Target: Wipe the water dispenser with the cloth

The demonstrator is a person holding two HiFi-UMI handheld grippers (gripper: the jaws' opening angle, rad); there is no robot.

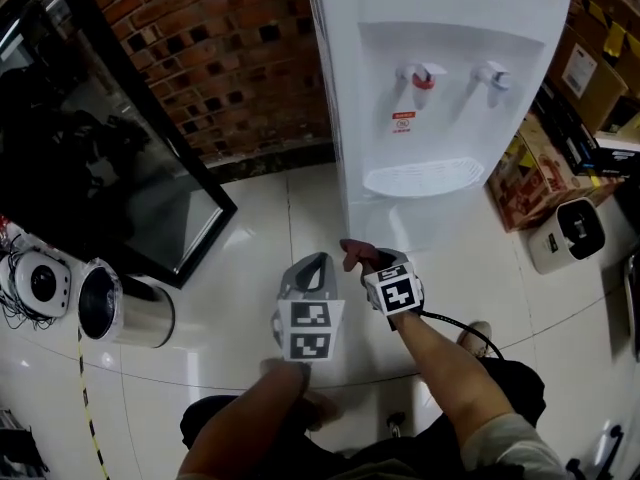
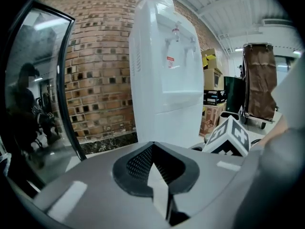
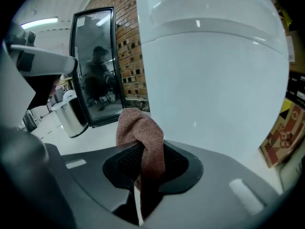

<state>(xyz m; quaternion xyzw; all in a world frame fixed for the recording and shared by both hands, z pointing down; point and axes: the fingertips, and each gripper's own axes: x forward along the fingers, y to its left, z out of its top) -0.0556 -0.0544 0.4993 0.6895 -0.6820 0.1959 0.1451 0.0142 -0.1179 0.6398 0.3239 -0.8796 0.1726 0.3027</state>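
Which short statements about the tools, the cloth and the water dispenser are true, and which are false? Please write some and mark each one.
1. The right tool is shut on a brownish cloth. True.
2. The left tool holds a cloth too. False: its jaws are together with nothing between them.
3. The water dispenser stands beside a brick wall. True.
4. Both taps are red. False: in the head view only the left-hand tap is red; the right-hand tap is white.
5. The steel bin is to the right of the dispenser. False: in the head view it is to the left.
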